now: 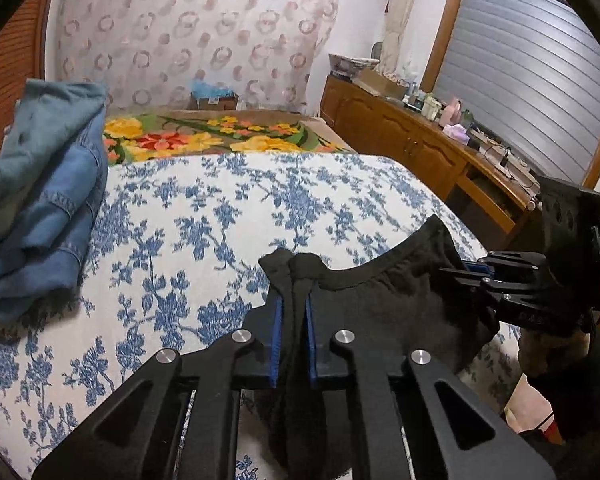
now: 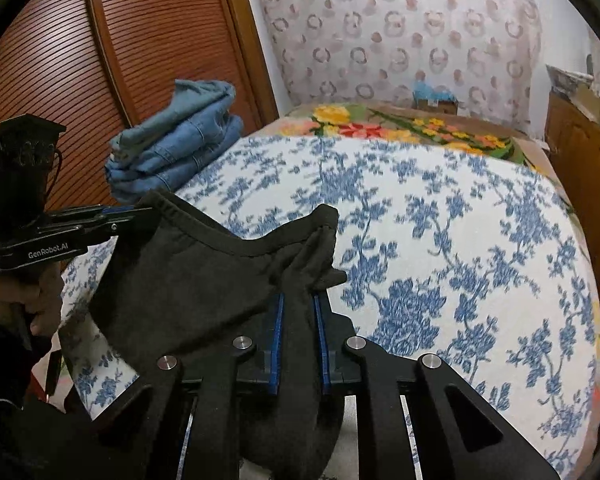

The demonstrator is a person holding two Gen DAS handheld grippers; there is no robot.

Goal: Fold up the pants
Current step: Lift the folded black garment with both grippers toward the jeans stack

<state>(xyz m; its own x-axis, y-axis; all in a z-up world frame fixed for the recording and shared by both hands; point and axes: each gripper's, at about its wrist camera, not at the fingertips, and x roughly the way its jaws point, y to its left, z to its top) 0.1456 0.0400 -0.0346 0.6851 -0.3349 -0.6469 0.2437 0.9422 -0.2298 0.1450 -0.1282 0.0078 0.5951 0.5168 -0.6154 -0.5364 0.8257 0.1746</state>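
Both tongs are pressed together on the black pants: the left gripper pinches a bunched corner of the waist edge between its blue pads, and the right gripper pinches the other corner the same way. Held at two points along one edge, the cloth spans between them above the near end of the flowered bedspread, with the ribbed waistband sagging in a shallow curve. That grip likely serves to spread the garment evenly before laying it down. Its width runs from one gripper to the other; its long axis seems to hang downward and toward the person, though the legs are out of view. A pile of denim clothes sits well apart at the bed's far left side.
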